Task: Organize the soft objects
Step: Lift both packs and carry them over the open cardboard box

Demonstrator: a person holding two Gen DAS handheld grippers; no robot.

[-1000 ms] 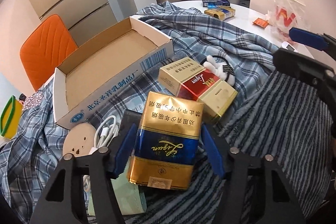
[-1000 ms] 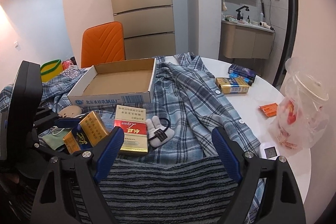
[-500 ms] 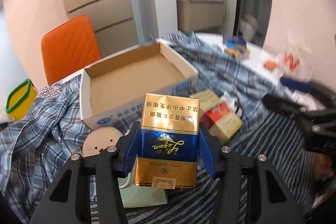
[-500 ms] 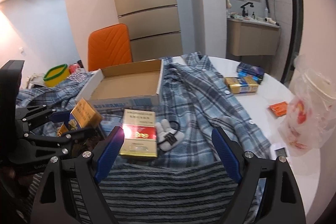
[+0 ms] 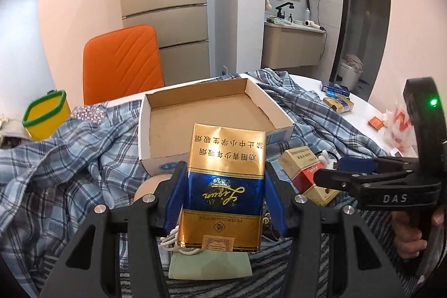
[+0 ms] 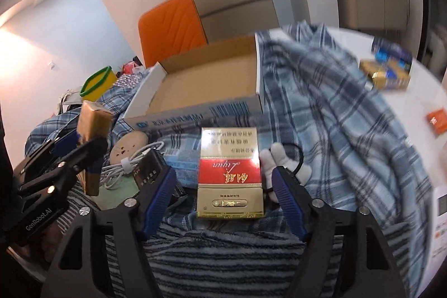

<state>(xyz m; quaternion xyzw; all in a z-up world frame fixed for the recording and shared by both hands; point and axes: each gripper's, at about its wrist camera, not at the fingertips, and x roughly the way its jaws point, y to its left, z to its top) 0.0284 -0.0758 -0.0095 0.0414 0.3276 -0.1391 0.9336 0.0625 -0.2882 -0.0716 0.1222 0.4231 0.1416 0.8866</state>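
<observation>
Between the blue pads of the left gripper [image 5: 222, 197] sits the blue-and-gold pack [image 5: 223, 186], pinched on both sides and now lifted clear of the striped cloth [image 5: 293, 275] it lay on a second ago. Beyond it the open cardboard box [image 5: 206, 113], earlier off to the left, stands straight ahead. To its right, the right gripper [image 6: 225, 189] has dropped over the red-and-gold pack [image 6: 230, 172]; its jaws have just been closing, the pack lies between them, with gaps on both sides. A white plush toy [image 6: 282, 166] lies just right of that pack.
</observation>
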